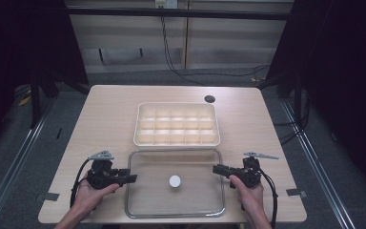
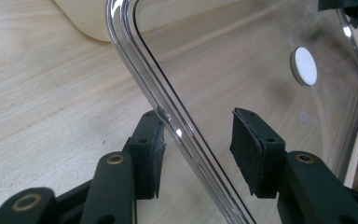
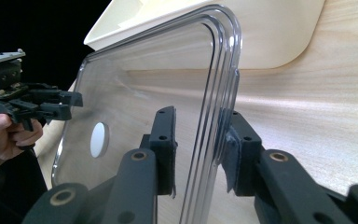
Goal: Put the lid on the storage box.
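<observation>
Clear lid [image 1: 175,182], just in front of compartment tray [image 1: 177,140], looks light, stiff, slippery: left gripper [image 1: 132,179] and right gripper [image 1: 216,168] straddle its side rims, jaws spread.

You held black grippers, the left gripper [image 1: 132,179] and the right gripper [image 1: 216,168], over a clear lid [image 1: 147,200] with a white round knob [image 1: 175,181], beside a cream compartment tray [image 1: 176,141] on a pale wood-grain table [image 1: 105,114].

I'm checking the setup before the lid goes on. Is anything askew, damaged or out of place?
Nothing stands out. The clear lid lies flat and square on the table, just in front of the cream compartment tray, which sits straight. No cracks or spills show.
</observation>
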